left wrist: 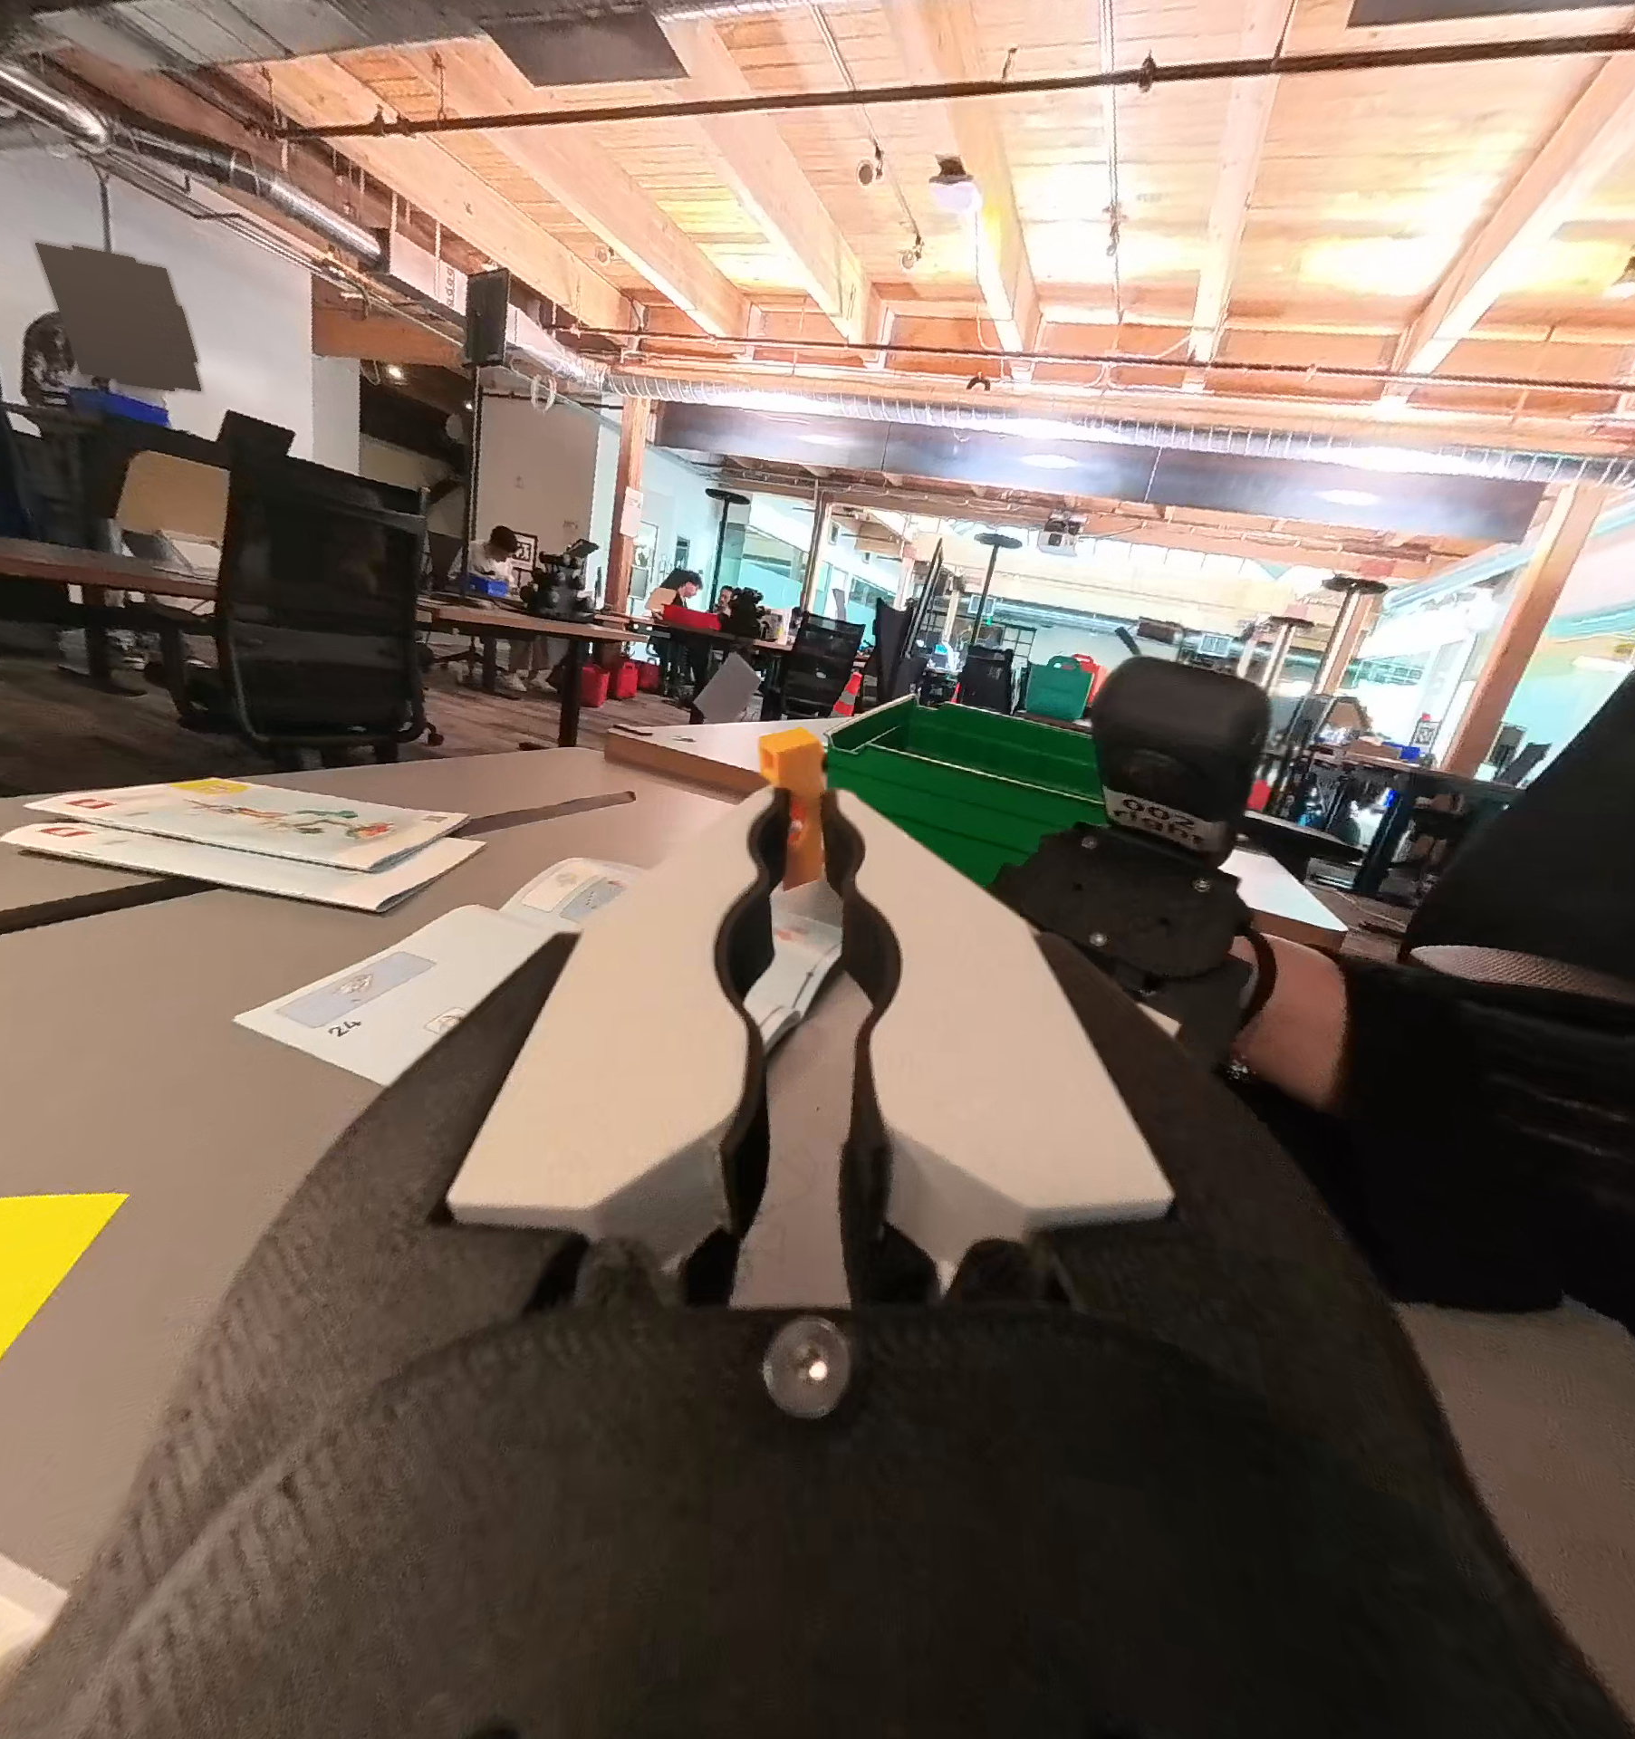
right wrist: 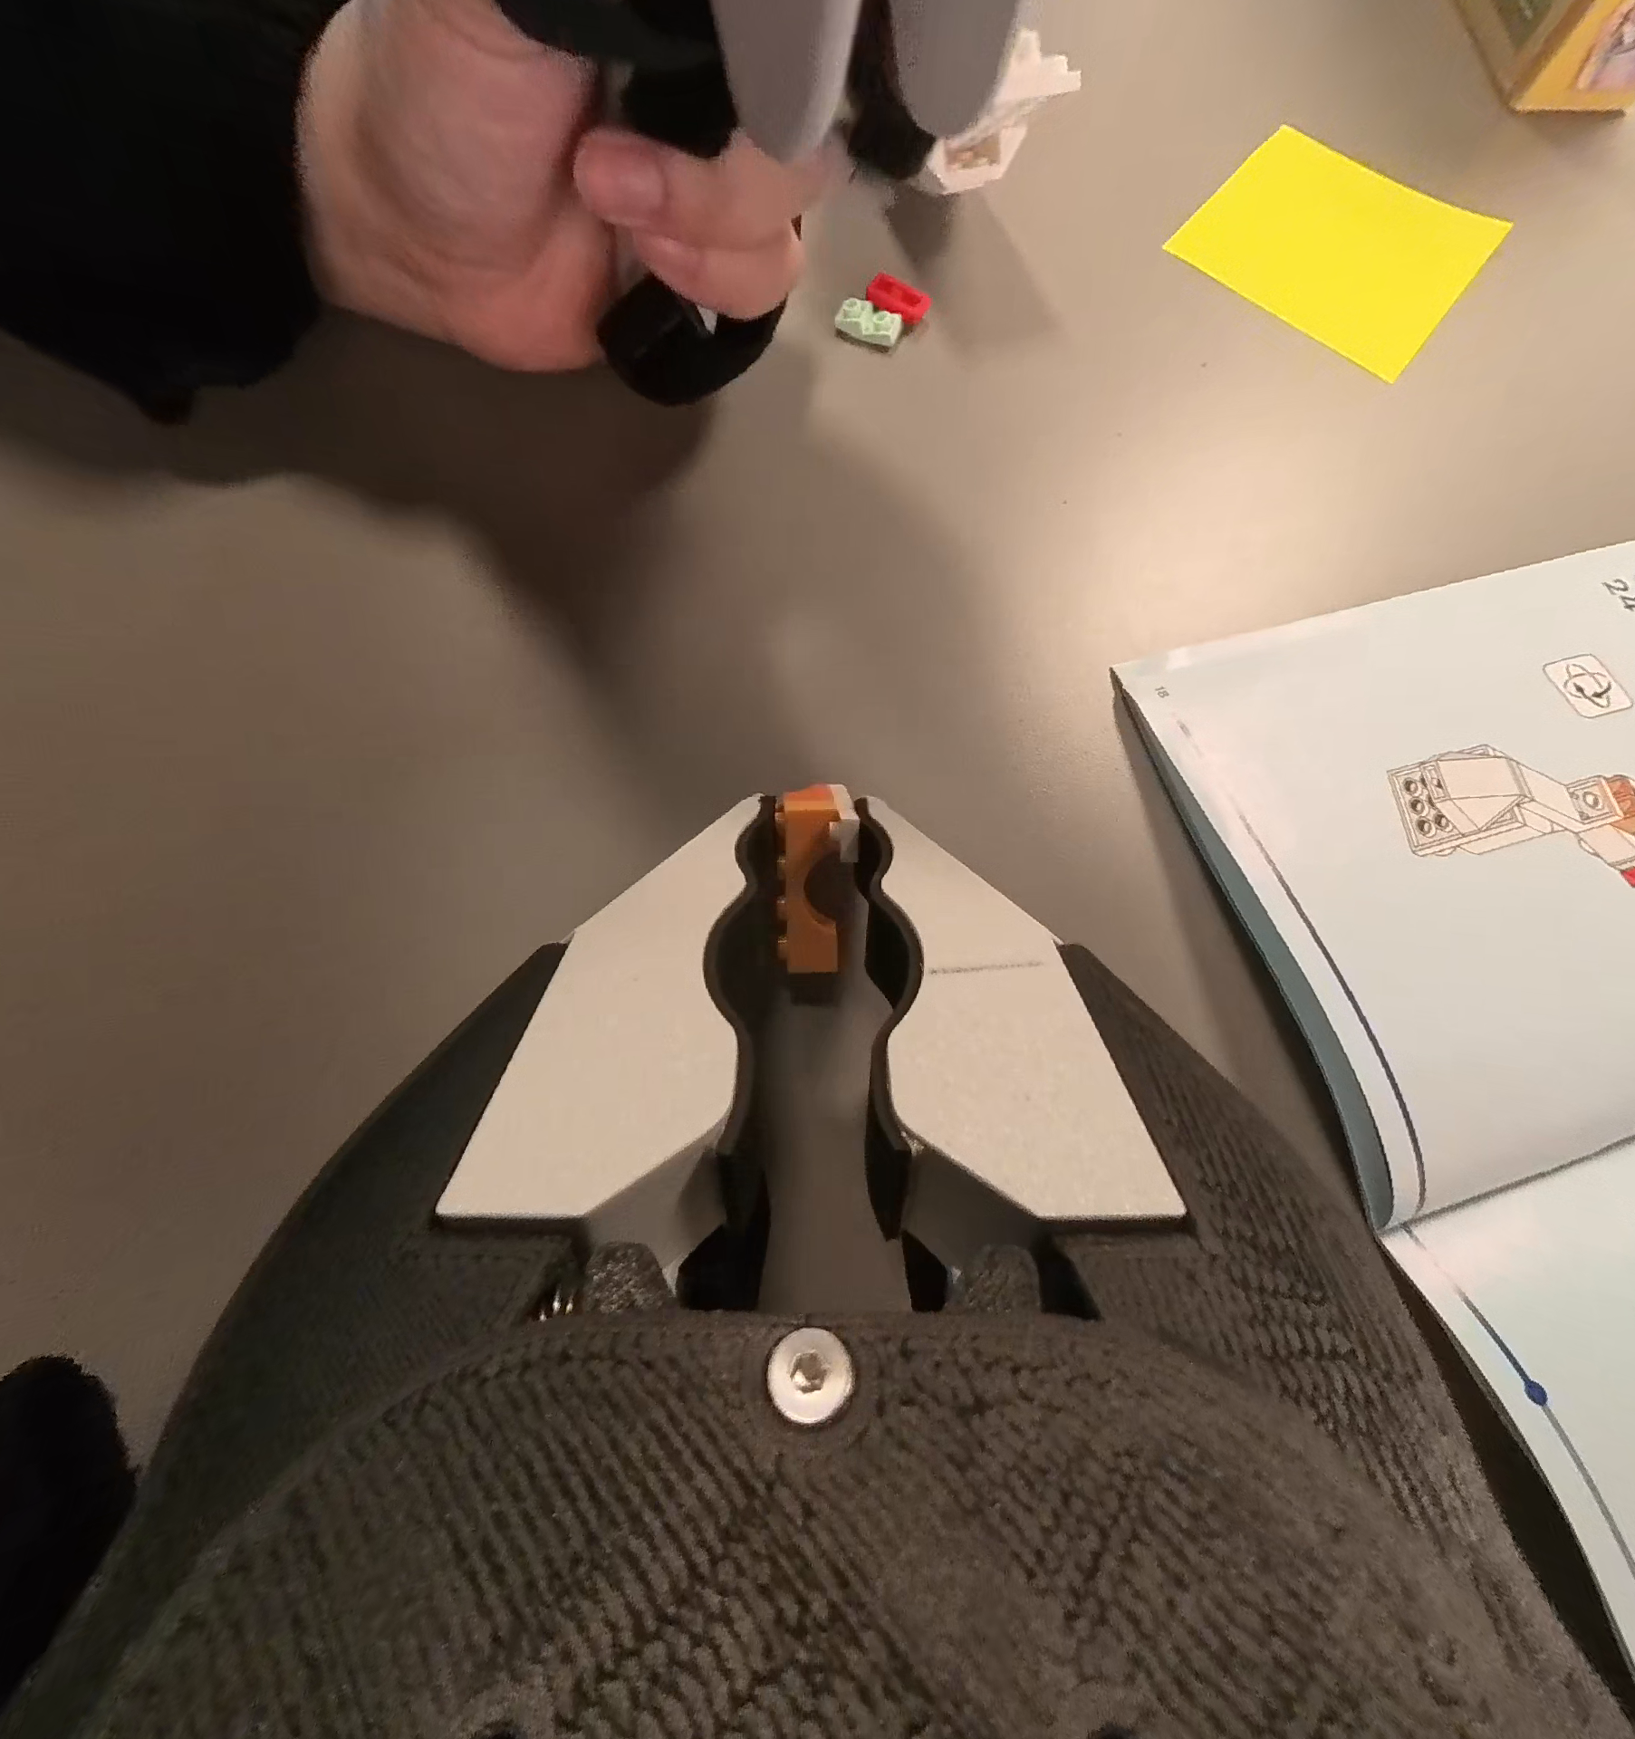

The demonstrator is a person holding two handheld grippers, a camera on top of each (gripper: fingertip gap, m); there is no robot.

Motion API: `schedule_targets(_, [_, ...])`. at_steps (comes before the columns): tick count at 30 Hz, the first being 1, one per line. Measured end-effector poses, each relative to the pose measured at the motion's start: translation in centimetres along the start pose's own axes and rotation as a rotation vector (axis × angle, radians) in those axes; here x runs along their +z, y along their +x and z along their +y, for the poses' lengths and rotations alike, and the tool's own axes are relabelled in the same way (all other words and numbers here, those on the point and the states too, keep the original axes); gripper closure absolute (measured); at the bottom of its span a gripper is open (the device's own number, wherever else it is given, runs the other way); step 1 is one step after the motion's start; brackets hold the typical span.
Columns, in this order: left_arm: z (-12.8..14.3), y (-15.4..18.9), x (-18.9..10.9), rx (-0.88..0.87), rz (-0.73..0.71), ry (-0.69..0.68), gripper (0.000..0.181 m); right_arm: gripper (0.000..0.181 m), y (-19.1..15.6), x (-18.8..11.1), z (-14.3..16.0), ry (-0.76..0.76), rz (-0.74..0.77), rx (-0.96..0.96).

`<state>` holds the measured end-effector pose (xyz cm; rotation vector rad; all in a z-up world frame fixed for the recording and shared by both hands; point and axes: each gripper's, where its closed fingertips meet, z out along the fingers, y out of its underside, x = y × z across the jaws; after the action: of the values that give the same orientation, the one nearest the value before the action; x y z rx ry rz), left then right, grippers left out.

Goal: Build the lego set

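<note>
On the tabletop, an open instruction booklet lies at the right edge of the right wrist view. Beyond it sits a paper square, and left of that square two small bricks touch each other. A box stands at the far right corner.

In the left wrist view, two closed booklets lie stacked to the far left and a bin stands at the far side.

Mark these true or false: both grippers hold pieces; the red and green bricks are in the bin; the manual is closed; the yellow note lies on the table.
1. Both grippers hold pieces. True: the left gripper is shut on a yellow-orange piece, the right gripper on an orange assembly.
2. False: the red brick and green brick lie on the table.
3. False: the manual lies open.
4. True: the yellow note lies flat there.
</note>
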<state>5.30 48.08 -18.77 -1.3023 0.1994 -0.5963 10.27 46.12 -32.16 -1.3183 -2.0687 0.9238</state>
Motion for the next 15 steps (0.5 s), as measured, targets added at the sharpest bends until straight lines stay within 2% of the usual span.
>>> schedule_targets(1, [0.0,0.1,0.0,0.003,0.003,-0.001,0.176,0.168,0.0,0.0,0.0,0.000,0.000,0.001])
schedule_targets(15, [0.4,1.7,-0.4,0.120,0.021,-0.047,0.176,0.166,0.2,0.0,0.0,-0.002,0.013,-0.002])
